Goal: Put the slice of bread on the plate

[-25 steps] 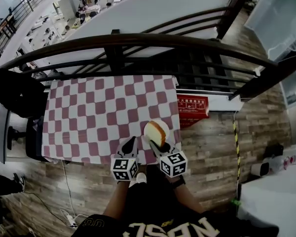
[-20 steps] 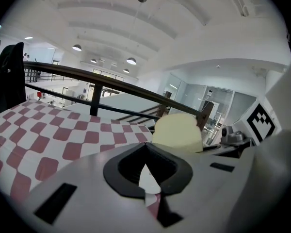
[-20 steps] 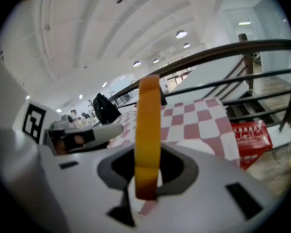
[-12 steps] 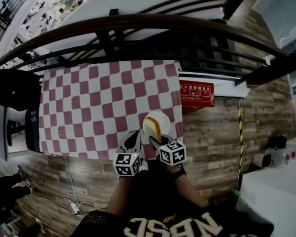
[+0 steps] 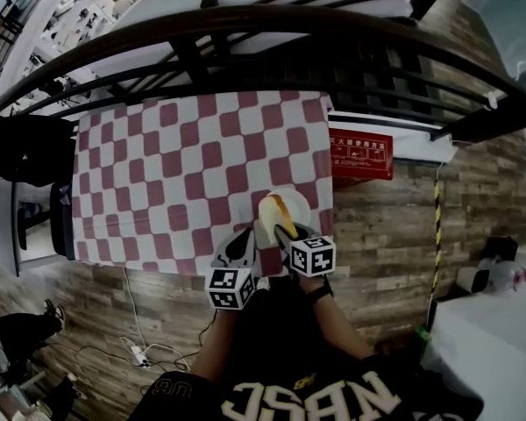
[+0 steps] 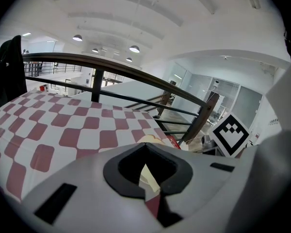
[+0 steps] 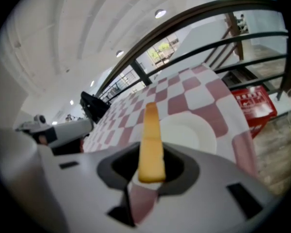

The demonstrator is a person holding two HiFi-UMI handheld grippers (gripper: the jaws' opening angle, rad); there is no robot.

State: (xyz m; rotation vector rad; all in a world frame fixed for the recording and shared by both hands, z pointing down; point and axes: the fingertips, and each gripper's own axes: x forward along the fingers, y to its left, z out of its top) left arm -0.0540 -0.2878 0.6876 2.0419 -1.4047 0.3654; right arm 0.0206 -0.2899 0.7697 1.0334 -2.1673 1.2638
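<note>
Plate (image 5: 302,202) partly hidden behind slice of bread (image 7: 150,144) in head view. Right tool (image 5: 289,235) clamps the slice edge-up over the plate, near the tabletop (image 5: 175,174) edge. Left tool (image 5: 239,248) closed, empty, alongside.

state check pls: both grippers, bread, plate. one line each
tan slice of bread: clamped, standing on edge, over the plate, not laid down
round white plate: empty, flat on the checked cloth
right gripper: shut on the tan slice of bread
left gripper: shut, nothing between its jaws
</note>
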